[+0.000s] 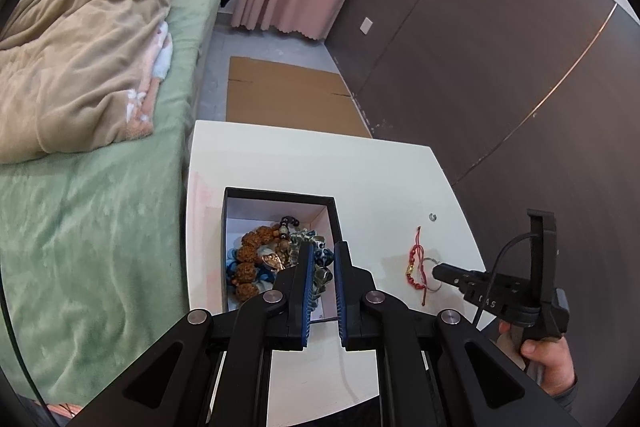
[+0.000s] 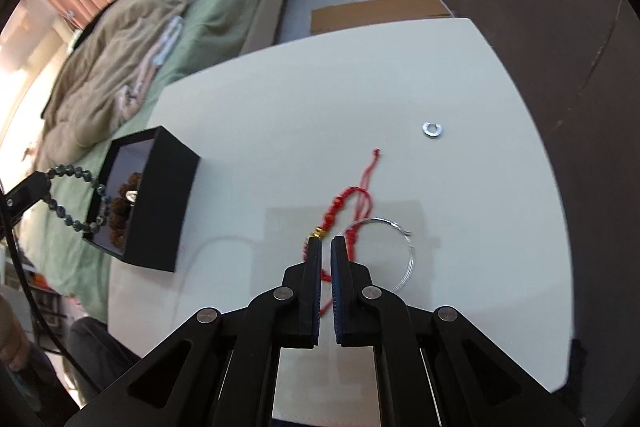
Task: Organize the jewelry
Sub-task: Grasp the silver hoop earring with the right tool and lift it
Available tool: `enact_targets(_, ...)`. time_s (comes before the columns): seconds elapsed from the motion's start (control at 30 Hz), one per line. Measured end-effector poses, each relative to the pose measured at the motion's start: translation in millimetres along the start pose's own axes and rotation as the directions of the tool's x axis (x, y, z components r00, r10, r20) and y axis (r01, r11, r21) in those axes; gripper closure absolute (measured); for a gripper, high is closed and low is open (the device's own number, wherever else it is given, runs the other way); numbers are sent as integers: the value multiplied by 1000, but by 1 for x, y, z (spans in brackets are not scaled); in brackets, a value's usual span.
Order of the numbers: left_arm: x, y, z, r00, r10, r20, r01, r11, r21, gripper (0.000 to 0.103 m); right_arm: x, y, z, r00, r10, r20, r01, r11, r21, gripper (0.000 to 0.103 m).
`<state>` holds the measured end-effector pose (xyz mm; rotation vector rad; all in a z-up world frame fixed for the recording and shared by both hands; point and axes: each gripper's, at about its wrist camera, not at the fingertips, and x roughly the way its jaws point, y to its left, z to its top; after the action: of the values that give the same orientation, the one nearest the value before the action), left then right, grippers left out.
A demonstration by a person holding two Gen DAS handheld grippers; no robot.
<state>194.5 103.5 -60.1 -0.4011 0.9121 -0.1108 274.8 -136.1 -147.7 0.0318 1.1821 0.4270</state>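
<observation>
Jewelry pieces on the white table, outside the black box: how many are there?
3: the red cord bracelet, clamped between the right gripper fingers; the thin wire hoop beside it; the small silver ring farther away.

one black box stands on one white table. outside the box i count three loose pieces: one red cord bracelet, one thin wire hoop and one small silver ring. one green bead bracelet hangs over the box. inside are perhaps four or five bead strands, tangled, hard to count.
</observation>
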Motion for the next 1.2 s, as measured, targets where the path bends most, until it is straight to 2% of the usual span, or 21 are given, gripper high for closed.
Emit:
enact_targets(0.03,0,1,0,1000,-1,-1,1,1000,-1,93,-1,1,1,1000,-22,-7,22,1000,-13,93)
enact_targets(0.07,0,1,-1,1000,-2,-1,2,1000,-1,93,-2,3,1,999,-45,-9,44,998,-33,76)
enact_targets(0.1,0,1,-1,1000,-2,-2,2,1000,-2,93,-4,4,1,998,-63,-4,63,996,-57,51)
enact_targets(0.17,0,1,-1,1000,-2,-4,2,1000,2,93,-10,5,-1,996,-84,28,87,988,-130,37)
enact_targets(0.5,6,7,-3,1000,20,-16,-20,1000,-9,93,12,-10,2,999,-35,-40,21,945,-326,37)
enact_targets(0.67,3,9,-2,999,37,-13,-37,999,-12,93,20,-5,-2,997,-53,-51,24,887,-461,37)
enact_targets(0.73,2,10,-2,999,42,-13,-43,999,-14,93,24,-6,-1,996,-58,-64,20,876,-482,37)
enact_targets(0.87,1,9,-6,999,44,-14,-44,999,-23,93,24,-8,0,997,-39,-63,3,875,-483,37)
enact_targets(0.97,4,8,-11,999,44,-25,-44,999,-31,93,23,-8,-1,998,-48,-49,18,877,-479,43)
enact_targets(1.03,6,8,-12,998,47,-31,-48,998,-29,93,22,-11,1,998,-48,-49,20,888,-460,52)
enact_targets(1.2,7,4,-10,999,40,-29,-41,999,-26,93,23,-14,7,998,-29,-55,5,919,-394,53)
